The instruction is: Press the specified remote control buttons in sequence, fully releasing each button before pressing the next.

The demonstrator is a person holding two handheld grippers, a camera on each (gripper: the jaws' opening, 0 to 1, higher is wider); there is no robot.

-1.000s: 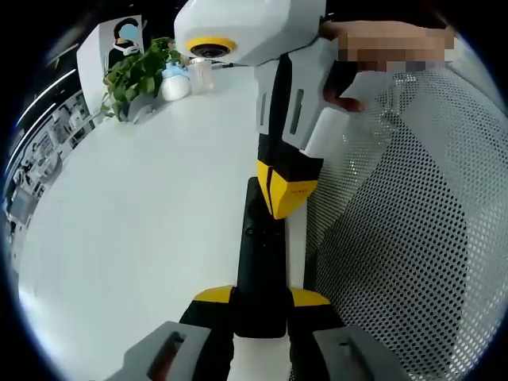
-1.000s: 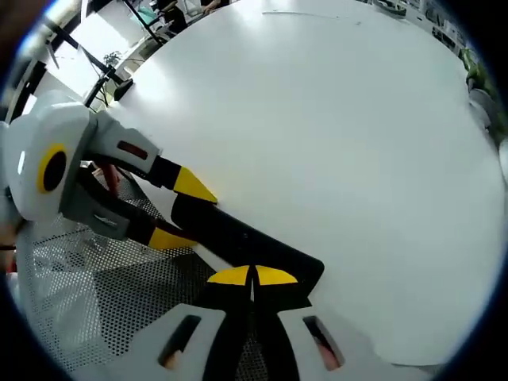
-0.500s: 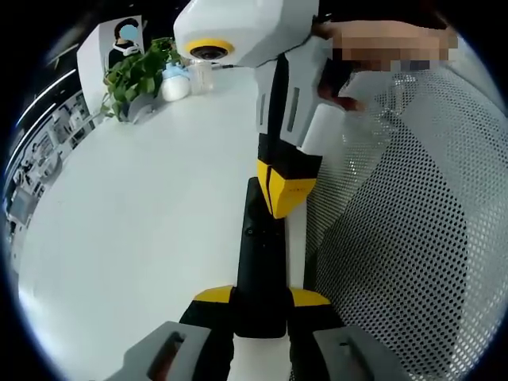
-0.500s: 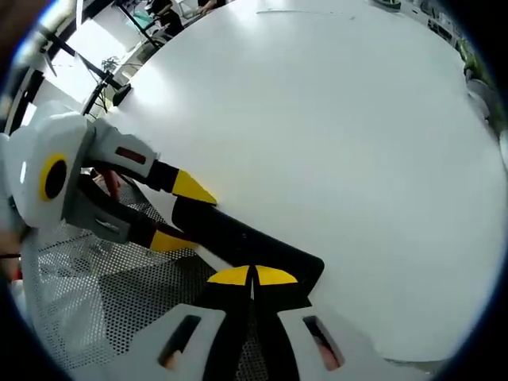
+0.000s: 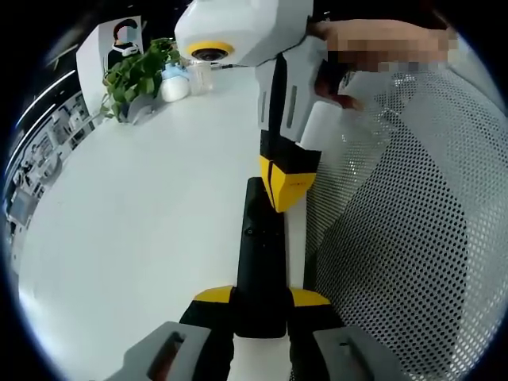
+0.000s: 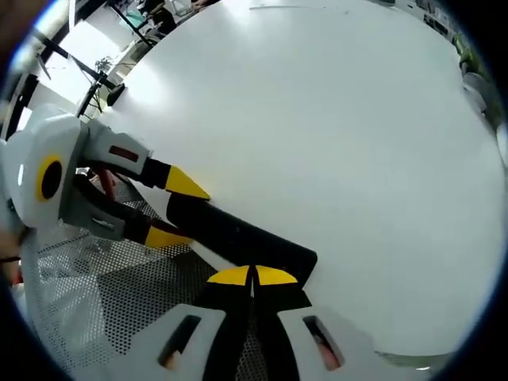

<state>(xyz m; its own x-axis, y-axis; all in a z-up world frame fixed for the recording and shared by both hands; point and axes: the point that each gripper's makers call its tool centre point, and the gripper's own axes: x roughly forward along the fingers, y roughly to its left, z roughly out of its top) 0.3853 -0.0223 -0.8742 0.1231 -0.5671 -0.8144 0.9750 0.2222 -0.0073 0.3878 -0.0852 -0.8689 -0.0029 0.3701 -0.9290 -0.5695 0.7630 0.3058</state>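
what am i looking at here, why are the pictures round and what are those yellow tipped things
There is no robot here. A person holds a two-jaw gripper in each hand, and a fisheye camera rides on each one, which makes the pictures round.

In the left gripper view, the left gripper at the bottom is shut on the near end of a black remote. The right gripper comes in from above, its yellow tips closed at the remote's far end, over the buttons.

The right gripper view shows the same scene from the other side.

The remote sits at the edge of a white table, beside a perforated mesh. A plant stands at the far end.
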